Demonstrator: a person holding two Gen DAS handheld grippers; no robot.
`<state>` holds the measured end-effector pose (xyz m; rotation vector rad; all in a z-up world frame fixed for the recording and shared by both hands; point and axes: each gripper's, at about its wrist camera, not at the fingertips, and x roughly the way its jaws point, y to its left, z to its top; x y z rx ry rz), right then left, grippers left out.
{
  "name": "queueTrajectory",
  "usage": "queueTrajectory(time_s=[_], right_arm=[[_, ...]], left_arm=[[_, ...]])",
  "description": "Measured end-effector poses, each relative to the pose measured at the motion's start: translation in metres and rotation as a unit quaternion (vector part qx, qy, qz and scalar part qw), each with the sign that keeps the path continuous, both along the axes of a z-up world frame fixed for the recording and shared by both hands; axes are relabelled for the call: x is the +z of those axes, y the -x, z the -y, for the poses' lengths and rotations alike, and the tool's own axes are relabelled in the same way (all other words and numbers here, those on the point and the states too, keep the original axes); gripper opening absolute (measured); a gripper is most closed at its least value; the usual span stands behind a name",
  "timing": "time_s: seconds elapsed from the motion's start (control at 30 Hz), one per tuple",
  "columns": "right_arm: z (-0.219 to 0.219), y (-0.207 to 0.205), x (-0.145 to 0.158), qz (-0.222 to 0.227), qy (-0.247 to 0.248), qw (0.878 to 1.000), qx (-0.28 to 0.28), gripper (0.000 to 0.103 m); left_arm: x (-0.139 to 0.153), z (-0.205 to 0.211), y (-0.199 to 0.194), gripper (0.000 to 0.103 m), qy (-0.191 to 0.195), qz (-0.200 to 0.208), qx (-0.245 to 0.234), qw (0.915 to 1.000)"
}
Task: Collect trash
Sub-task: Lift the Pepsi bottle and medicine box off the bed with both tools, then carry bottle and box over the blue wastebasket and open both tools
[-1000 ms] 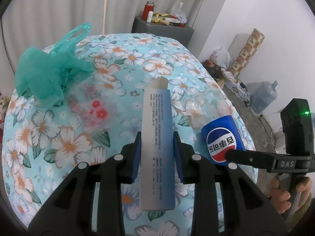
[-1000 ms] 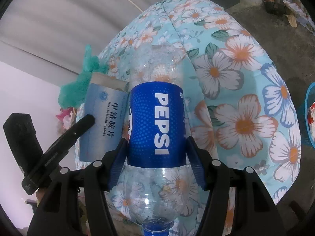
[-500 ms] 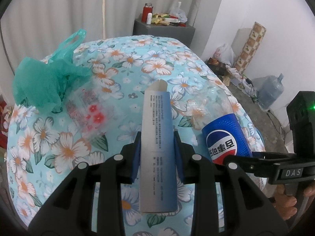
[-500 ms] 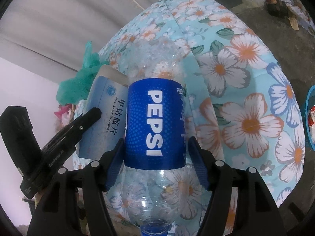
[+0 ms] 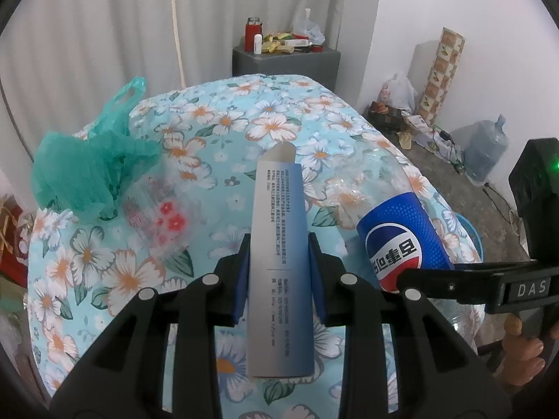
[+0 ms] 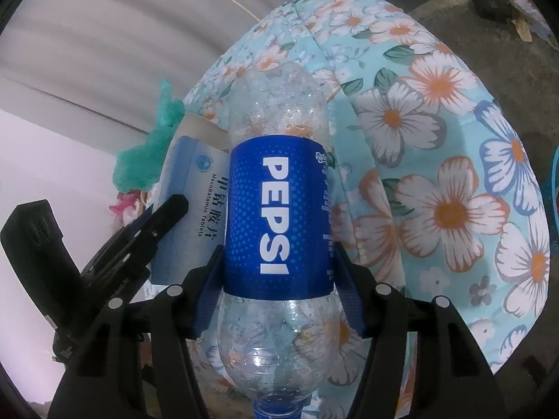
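My left gripper (image 5: 279,244) is shut on a long blue-and-white medicine box (image 5: 277,192), held lengthwise above the floral tablecloth (image 5: 272,118). The same box (image 6: 195,188) shows beside the bottle in the right wrist view, with a left finger (image 6: 167,216) across it. My right gripper (image 6: 279,255) grips an empty clear Pepsi bottle (image 6: 276,122) by its blue label, cap end toward the camera; its jaws are closing on it. That bottle (image 5: 401,241) hangs just right of the box. A crumpled green plastic bag (image 5: 87,171) and a clear wrapper with red print (image 5: 157,209) lie on the table's left.
A grey cabinet (image 5: 284,61) with bottles and packets stands behind the table. On the floor to the right are a white bag (image 5: 398,90), a patterned roll (image 5: 443,73), a water jug (image 5: 485,153) and a blue basin (image 5: 471,234) by the table edge.
The left gripper has rolled slightly with the box, so the table sits lower in its view. Both grips hold as before; the right gripper stays put.
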<state>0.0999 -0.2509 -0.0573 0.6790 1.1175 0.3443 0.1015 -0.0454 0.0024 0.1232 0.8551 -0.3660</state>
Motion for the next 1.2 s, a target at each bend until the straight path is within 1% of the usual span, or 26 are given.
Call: queueTrajectory(time_s=[0.13, 0.57, 0.87, 1.03, 1.2], right_arm=[[0.001, 0.002, 0.001, 0.0, -0.012, 1.0, 0.002, 0.058], [-0.003, 0.003, 0.012, 0.011, -0.01, 1.0, -0.001, 0.058], [0.0, 0.012, 0.021, 0.022, -0.012, 1.0, -0.007, 0.058], [0.007, 0.022, 0.03, 0.033, -0.016, 0.999, -0.013, 0.058], [0.03, 0.039, 0.042, 0.052, -0.018, 0.997, -0.047, 0.058]], left_arm=[[0.002, 0.002, 0.003, 0.028, -0.005, 0.009, -0.003, 0.9999], [0.015, 0.006, 0.017, 0.028, -0.017, 0.039, -0.01, 0.999], [0.027, 0.011, 0.025, 0.028, -0.019, 0.057, -0.016, 0.998], [0.037, 0.015, 0.033, 0.028, -0.007, 0.063, -0.028, 0.9976], [0.056, 0.031, 0.037, 0.028, 0.017, 0.077, -0.061, 0.995]])
